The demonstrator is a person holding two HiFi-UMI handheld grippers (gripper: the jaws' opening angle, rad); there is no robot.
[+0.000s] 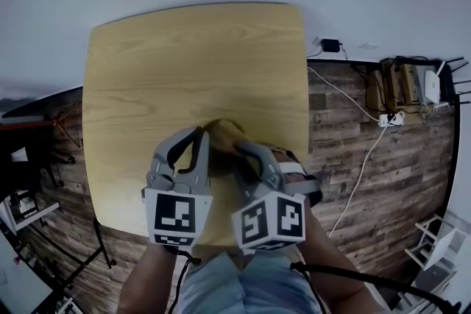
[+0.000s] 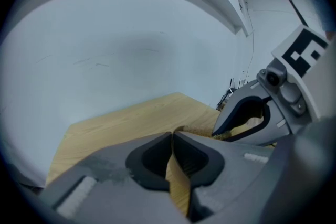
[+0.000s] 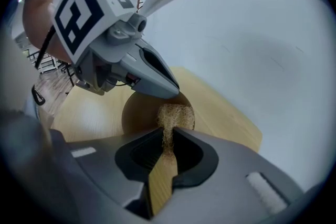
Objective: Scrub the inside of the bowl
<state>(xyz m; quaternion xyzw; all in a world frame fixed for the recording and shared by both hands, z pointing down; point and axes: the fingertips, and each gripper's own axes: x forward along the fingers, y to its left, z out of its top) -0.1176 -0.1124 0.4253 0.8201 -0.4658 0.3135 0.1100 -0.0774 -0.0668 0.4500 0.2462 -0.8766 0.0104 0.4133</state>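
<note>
The right claw (image 3: 169, 131) is closed on a tan, fibrous scrubbing pad (image 3: 176, 115). The pad's loose tuft projects past the jaw tips. Directly ahead of that tuft lies the round, brown wooden bowl (image 3: 137, 113), with its hollow turned toward this claw. The coming stroke is therefore judged to run forward into the bowl and round along its inner wall. The right claw is the nearer to the hollow.

The left claw (image 2: 172, 136) is clamped on the bowl's thin wall at the rim, on the bowl's left side as the head view gives it. It appears to serve as the steadying hold. The bowl sits between the two claws, over the near part of the pale wooden bench (image 1: 184, 55).

In the head view most of the bowl is covered by both claws. Whether the pad already touches the inner surface cannot be settled. It also cannot be made out whether the bowl's base rests flat on the bench or is tipped.
</note>
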